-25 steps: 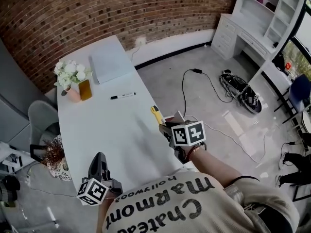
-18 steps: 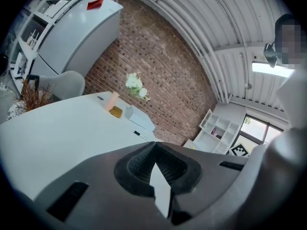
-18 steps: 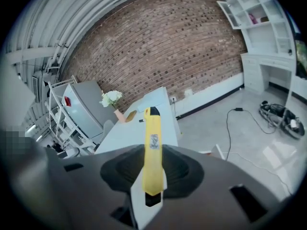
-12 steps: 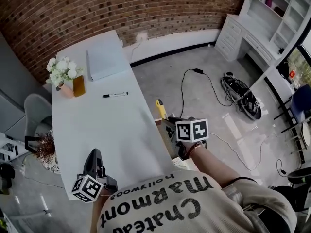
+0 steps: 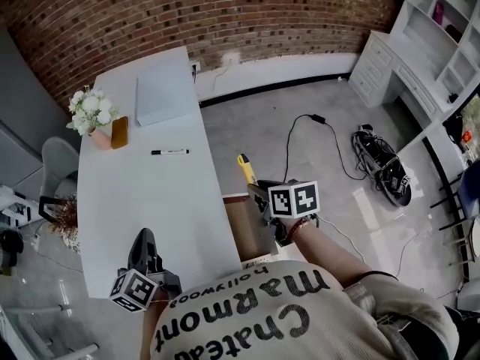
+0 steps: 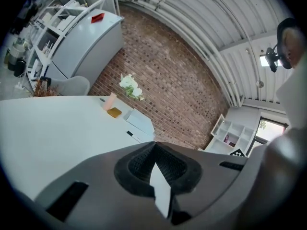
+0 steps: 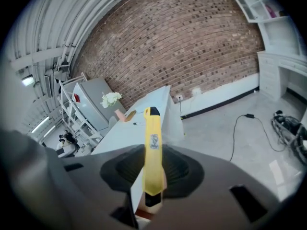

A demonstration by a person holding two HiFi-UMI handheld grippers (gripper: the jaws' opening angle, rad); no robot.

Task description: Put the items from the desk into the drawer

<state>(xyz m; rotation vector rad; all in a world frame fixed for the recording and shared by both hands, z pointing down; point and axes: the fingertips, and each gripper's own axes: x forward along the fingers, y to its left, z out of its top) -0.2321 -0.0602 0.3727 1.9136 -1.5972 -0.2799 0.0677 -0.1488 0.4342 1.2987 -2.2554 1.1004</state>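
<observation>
Yellow utility knife (image 7: pixel 152 147) is clamped in the jaws of the right gripper (image 5: pixel 259 192), which holds it just above the open drawer (image 5: pixel 246 235) at the right edge of the tabletop (image 5: pixel 150 193). It is not yet inside. What shows of the drawer's bottom looks bare, so the task seems barely begun. At the tabletop's far end lie a marker (image 5: pixel 169 152), an amber case (image 5: pixel 119 132), a flower vase (image 5: pixel 93 118) and a grey laptop (image 5: pixel 165 94). The left gripper (image 5: pixel 144 244) hovers at the near corner, jaws closed on nothing.
</observation>
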